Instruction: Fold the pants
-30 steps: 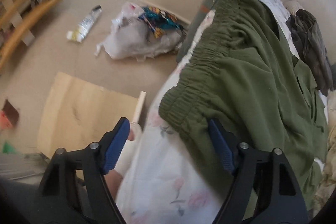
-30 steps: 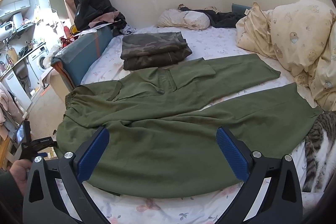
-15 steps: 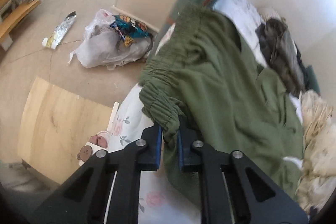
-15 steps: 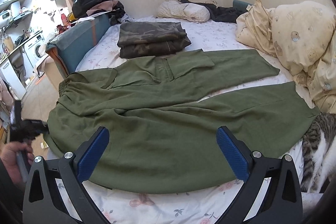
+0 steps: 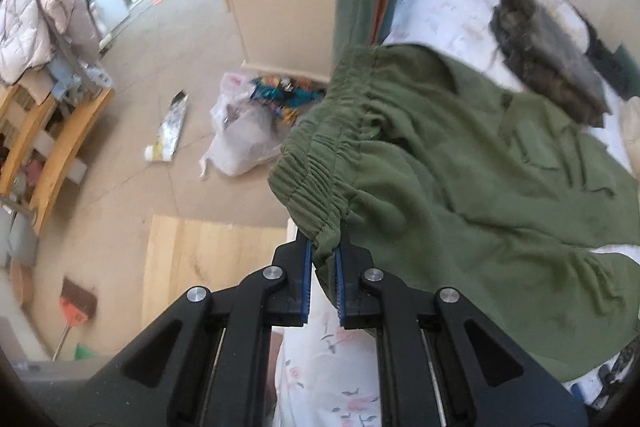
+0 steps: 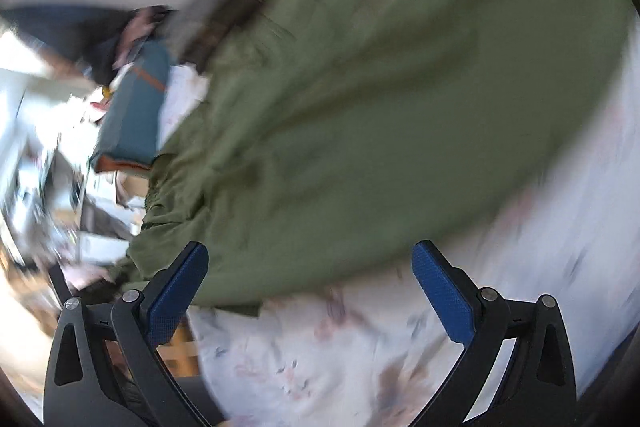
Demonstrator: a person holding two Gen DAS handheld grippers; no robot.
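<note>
Green pants (image 5: pixel 460 179) waistband clamped in left gripper (image 5: pixel 322 267)

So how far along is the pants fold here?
Barely begun. Done: the pants lie on the bed. In hand: the left gripper is shut on the waistband corner; the right gripper is open, holding nothing. Every fold is left.

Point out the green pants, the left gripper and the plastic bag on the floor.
green pants (image 5: pixel 460 187), left wrist view, on the seat fabric below the waistband.
left gripper (image 5: pixel 322 259), left wrist view, midway between its fingertips, shut on the waistband corner.
plastic bag (image 5: pixel 240 139), left wrist view, on its white side.
</note>
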